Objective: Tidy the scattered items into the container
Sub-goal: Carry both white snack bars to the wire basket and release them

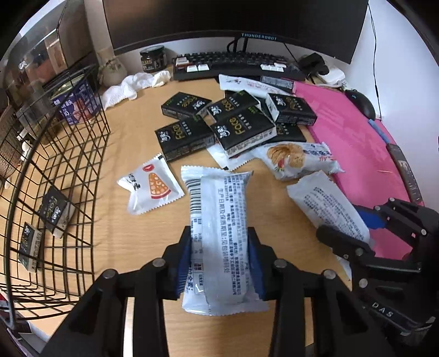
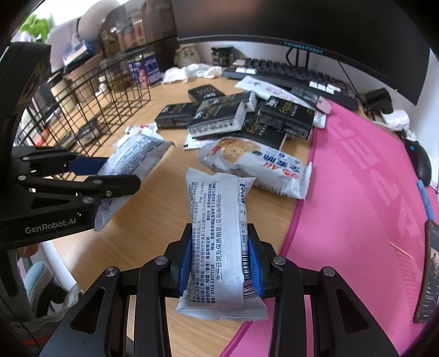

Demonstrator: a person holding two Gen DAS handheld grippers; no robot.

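My left gripper is shut on a white snack packet, printed back up, held just above the wooden desk. At the right my right gripper grips a second white packet. In the right wrist view that right gripper pinches its packet over the desk's edge by the mat, and the left gripper holds its packet. The black wire basket stands at the left with two black boxes inside. Several black boxes, a pizza sachet and a bread snack bag lie scattered.
A pink desk mat covers the right side, with a mouse on it. A keyboard and monitor stand behind the pile. A crumpled white cloth and a dark jar sit near the basket's far corner.
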